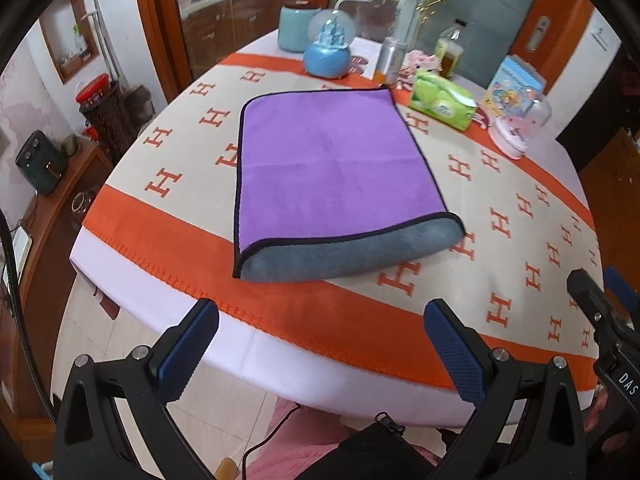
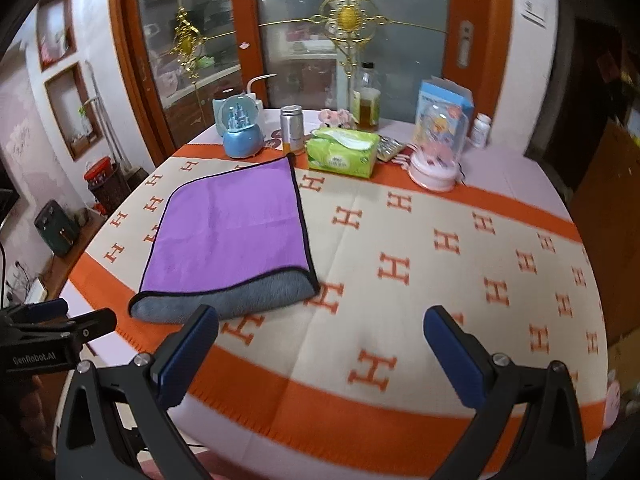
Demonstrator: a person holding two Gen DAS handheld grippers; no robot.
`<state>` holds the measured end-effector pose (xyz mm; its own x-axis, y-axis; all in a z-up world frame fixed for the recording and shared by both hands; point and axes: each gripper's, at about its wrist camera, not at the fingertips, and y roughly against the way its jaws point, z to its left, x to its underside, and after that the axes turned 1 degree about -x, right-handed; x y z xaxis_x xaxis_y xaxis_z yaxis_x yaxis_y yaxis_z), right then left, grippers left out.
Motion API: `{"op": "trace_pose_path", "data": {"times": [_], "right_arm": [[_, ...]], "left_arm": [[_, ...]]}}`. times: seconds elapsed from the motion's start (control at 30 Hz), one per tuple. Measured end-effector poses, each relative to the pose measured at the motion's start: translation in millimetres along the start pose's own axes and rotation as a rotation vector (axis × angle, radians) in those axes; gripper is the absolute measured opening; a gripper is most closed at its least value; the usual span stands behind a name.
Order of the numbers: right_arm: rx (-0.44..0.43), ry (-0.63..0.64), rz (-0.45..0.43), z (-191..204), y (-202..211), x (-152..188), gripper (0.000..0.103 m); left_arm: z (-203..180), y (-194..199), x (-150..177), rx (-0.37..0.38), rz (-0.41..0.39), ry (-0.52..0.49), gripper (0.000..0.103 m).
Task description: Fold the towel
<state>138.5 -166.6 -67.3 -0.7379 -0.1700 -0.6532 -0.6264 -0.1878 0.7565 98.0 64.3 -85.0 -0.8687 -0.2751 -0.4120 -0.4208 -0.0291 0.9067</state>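
Observation:
A purple towel (image 1: 332,168) with a black hem lies folded on the table, its grey underside showing along the near folded edge (image 1: 348,252). It also shows in the right wrist view (image 2: 232,232), left of centre. My left gripper (image 1: 320,320) is open and empty, held back over the table's near edge, short of the towel. My right gripper (image 2: 320,328) is open and empty above the tablecloth, to the right of the towel's near edge. The right gripper shows at the right edge of the left wrist view (image 1: 600,312); the left gripper shows at the left edge of the right wrist view (image 2: 60,328).
An orange and cream tablecloth (image 2: 440,280) with H marks covers the table. Along the far side stand a blue snow globe (image 2: 242,132), a metal can (image 2: 292,128), a green tissue pack (image 2: 344,152), a bottle (image 2: 366,100), a pink domed box (image 2: 436,160) and a blue carton (image 2: 440,108).

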Motion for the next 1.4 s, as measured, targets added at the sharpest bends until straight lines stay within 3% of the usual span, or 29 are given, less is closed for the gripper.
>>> {"op": "trace_pose_path", "data": {"times": [0.53, 0.87, 1.4], "right_arm": [[-0.047, 0.213, 0.058, 24, -102, -31, 0.103], [-0.124, 0.285, 0.109, 33, -146, -27, 0.102], [-0.163, 0.315, 0.231, 35, -184, -6, 0.080]], "left_arm": [[50, -82, -56, 0.002, 0.077, 0.026, 0.102], [67, -117, -51, 0.003, 0.071, -0.097, 0.102], [78, -162, -42, 0.079, 0.171, -0.113, 0.097]]}}
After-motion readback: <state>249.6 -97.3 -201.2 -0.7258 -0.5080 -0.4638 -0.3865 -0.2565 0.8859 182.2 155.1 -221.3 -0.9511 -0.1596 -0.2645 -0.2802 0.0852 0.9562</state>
